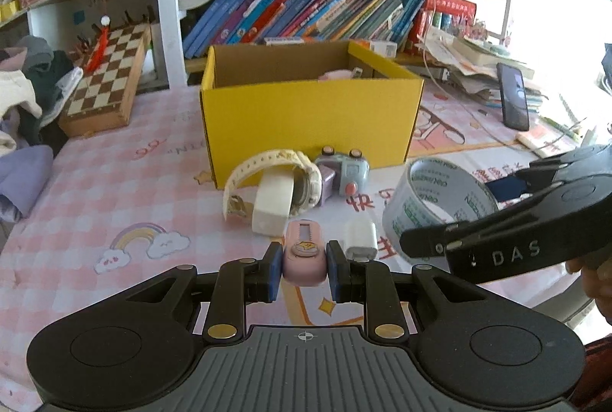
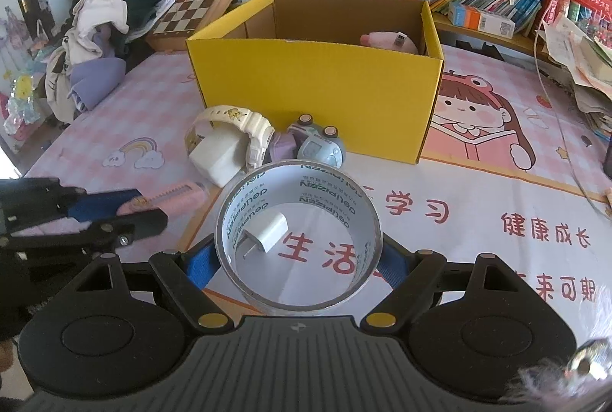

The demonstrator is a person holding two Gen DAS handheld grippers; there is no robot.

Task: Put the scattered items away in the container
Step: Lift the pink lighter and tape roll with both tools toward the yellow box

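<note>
Two grips: left gripper [image 1: 304,268] clenched on pink utility knife [image 1: 305,255], right gripper [image 2: 296,259] grasping tape roll [image 2: 298,240] (near side of yellow box [image 1: 310,121]), above surface [image 1: 114,182].

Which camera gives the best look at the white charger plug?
The right wrist view: the white charger plug lies on the mat, framed whole through the tape roll, prongs visible. The left wrist view shows it end-on beside the left gripper.
</note>
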